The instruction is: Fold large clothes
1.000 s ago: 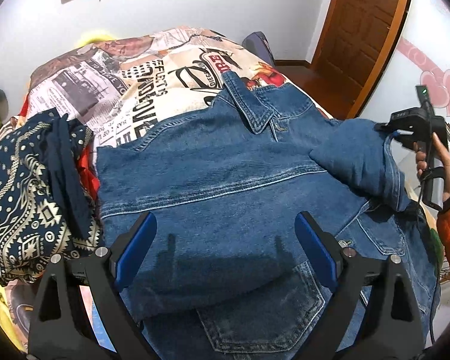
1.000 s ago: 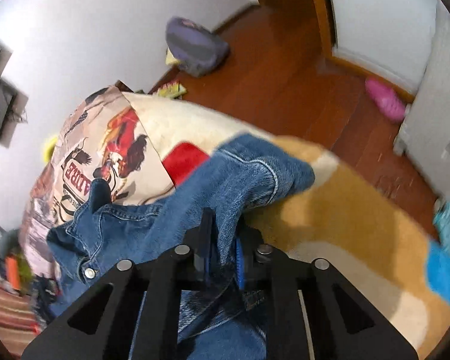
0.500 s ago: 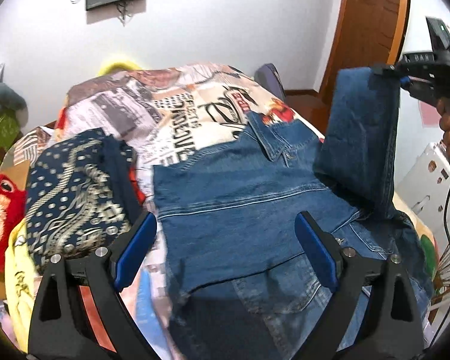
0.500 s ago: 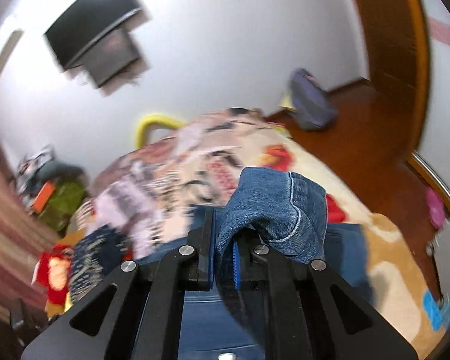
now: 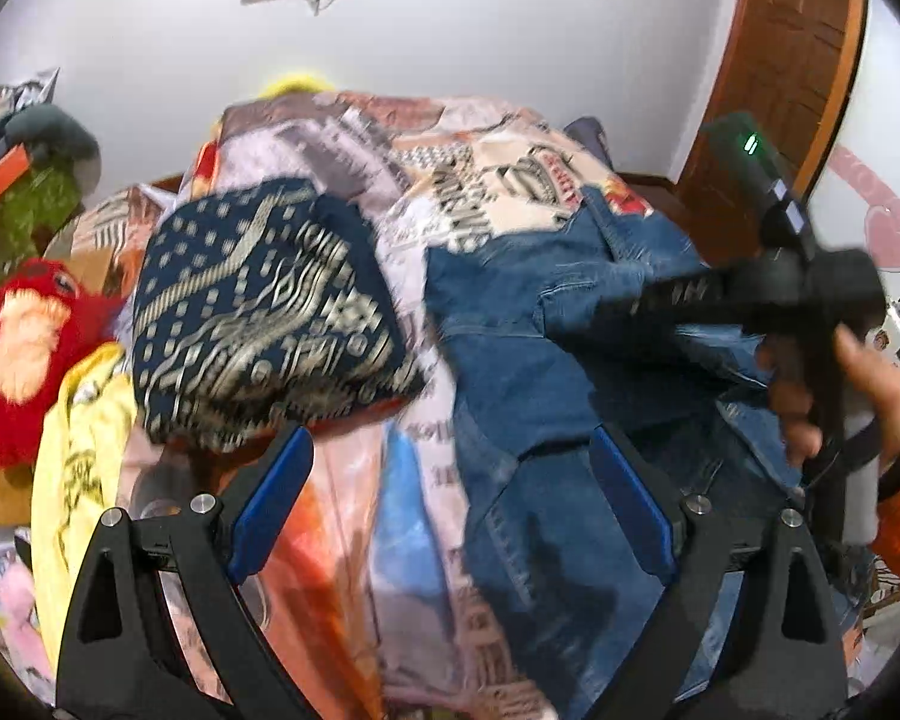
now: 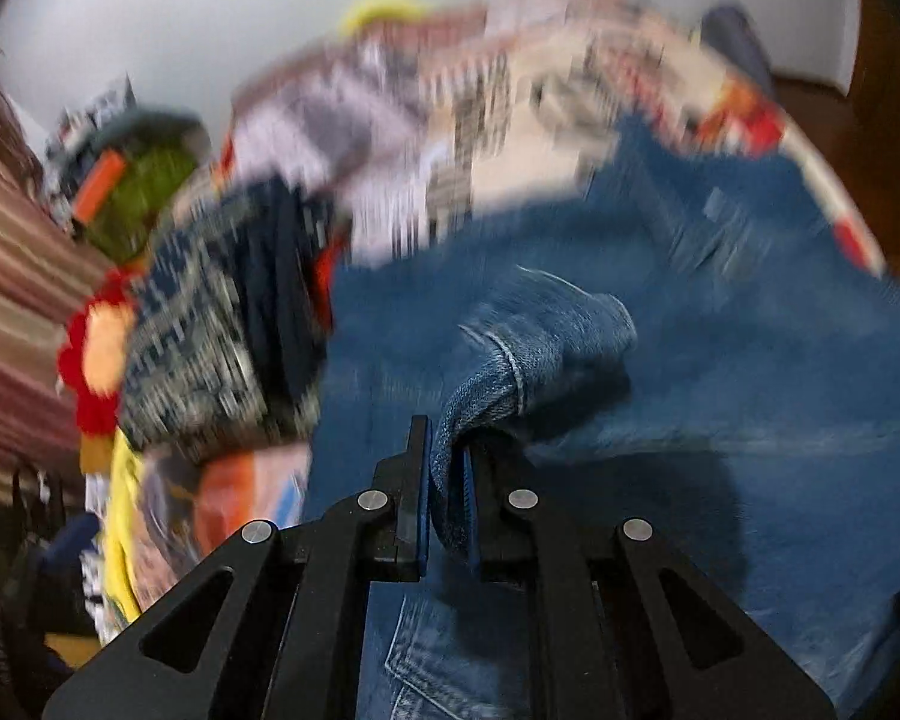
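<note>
A blue denim jacket (image 5: 510, 360) lies spread on the printed bedspread (image 5: 450, 180). My right gripper (image 6: 447, 450) is shut on the jacket's sleeve cuff (image 6: 540, 348). Its jaws are opening slightly, with the denim still pinched between the pads. It hangs low over the middle of the jacket (image 6: 720, 360). In the left wrist view the right gripper (image 5: 648, 300) reaches in from the right, held by a hand (image 5: 870, 384). My left gripper (image 5: 444, 462) is open and holds nothing, above the jacket's left edge and the bedspread.
A folded navy garment with a pale pattern (image 5: 258, 300) lies left of the jacket. Beside it are a yellow garment (image 5: 84, 456) and a red plush toy (image 5: 24, 336). A wooden door (image 5: 792, 60) stands at the back right.
The right gripper has swung the sleeve from the jacket's right edge up and over onto its middle. The left gripper has drifted left, off the jacket's centre toward its left edge.
</note>
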{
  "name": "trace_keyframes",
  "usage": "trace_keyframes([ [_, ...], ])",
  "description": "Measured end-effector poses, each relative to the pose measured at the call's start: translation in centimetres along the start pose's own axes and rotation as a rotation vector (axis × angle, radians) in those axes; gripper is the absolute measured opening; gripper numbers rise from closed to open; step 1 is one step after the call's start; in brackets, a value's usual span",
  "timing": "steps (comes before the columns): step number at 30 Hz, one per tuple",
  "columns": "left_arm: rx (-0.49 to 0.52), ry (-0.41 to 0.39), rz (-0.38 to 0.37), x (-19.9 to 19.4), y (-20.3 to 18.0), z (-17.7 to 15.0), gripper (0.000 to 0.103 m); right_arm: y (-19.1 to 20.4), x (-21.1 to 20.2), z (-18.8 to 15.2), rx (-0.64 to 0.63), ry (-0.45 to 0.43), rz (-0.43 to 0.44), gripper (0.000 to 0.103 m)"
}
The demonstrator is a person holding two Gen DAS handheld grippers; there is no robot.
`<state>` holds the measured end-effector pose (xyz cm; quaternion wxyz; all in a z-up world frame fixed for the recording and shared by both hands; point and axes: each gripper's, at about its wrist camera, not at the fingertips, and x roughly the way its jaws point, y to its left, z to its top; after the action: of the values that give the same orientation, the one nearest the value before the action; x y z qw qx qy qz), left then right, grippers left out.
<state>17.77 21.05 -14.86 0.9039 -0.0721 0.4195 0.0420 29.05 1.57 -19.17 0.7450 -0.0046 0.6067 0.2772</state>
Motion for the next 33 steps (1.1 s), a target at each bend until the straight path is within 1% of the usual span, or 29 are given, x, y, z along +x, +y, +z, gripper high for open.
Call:
trace_keyframes([
  [2,-0.008,0.022,0.008,0.5,0.5,-0.6,0.094,0.6,1.2,-1.2,-0.019,0.065,-0.004,0.012],
  [3,-0.013,0.036,0.012,0.9,0.6,-0.9,0.094,0.8,2.1,-1.8,-0.044,0.119,-0.012,0.015],
  [4,-0.018,0.051,0.015,1.3,0.7,-1.2,0.094,1.3,2.4,-2.2,-0.066,0.150,-0.024,0.023],
  [5,-0.021,0.061,0.017,1.6,0.8,-1.4,0.094,1.8,2.4,-2.6,-0.086,0.173,-0.024,0.027],
  [6,-0.023,0.071,0.019,1.9,0.7,-1.6,0.094,2.1,2.2,-3.0,-0.124,0.204,0.001,0.035],
  [7,-0.024,0.077,0.019,2.1,0.6,-1.7,0.094,2.2,1.8,-3.2,-0.143,0.212,0.025,0.042],
  [9,-0.025,0.089,0.020,2.7,0.2,-1.7,0.094,2.5,-0.2,-3.8,-0.193,0.184,0.064,0.047],
  [12,-0.016,0.104,0.011,3.5,-0.9,-1.4,0.094,2.2,-3.2,-4.3,-0.248,0.125,0.087,0.047],
  [14,-0.007,0.112,0.005,4.0,-1.8,-1.0,0.094,1.4,-4.9,-4.5,-0.250,0.088,0.081,0.048],
  [15,0.001,0.114,-0.001,4.3,-2.5,-0.7,0.094,0.3,-6.4,-4.6,-0.245,0.053,0.075,0.049],
  [16,0.008,0.115,-0.005,4.5,-2.9,-0.5,0.094,-0.4,-7.2,-4.4,-0.238,0.026,0.067,0.054],
  [18,0.037,0.117,-0.013,5.1,-4.4,0.2,0.094,-2.8,-9.1,-4.4,-0.206,-0.039,0.038,0.062],
  [19,0.059,0.119,-0.016,5.4,-5.4,0.6,0.094,-3.6,-9.8,-4.3,-0.191,-0.063,0.018,0.062],
  [20,0.076,0.118,-0.016,5.7,-6.0,0.9,0.094,-5.4,-10.9,-4.5,-0.171,-0.097,-0.023,0.062],
  [21,0.096,0.119,-0.014,6.1,-6.8,1.2,0.094,-6.7,-11.4,-4.8,-0.159,-0.113,-0.058,0.062],
  [22,0.117,0.122,-0.012,6.7,-7.7,1.6,0.094,-7.3,-11.6,-4.7,-0.149,-0.122,-0.084,0.062],
  [24,0.157,0.137,-0.008,8.0,-9.3,2.2,0.094,-10.3,-12.6,-5.4,-0.108,-0.147,-0.152,0.062],
  [26,0.187,0.155,0.007,9.5,-10.6,2.7,0.094,-13.4,-13.7,-6.2,-0.061,-0.155,-0.225,0.062],
  [28,0.218,0.194,0.018,11.4,-11.7,3.0,0.094,-16.0,-14.4,-7.0,-0.020,-0.153,-0.275,0.062],
  [30,0.255,0.215,0.033,12.6,-12.4,3.0,0.094,-18.9,-14.3,-8.2,0.033,-0.129,-0.340,0.062],
  [33,0.308,0.224,0.089,14.2,-13.3,2.8,0.094,-22.0,-13.3,-9.8,0.106,-0.078,-0.361,0.062],
])
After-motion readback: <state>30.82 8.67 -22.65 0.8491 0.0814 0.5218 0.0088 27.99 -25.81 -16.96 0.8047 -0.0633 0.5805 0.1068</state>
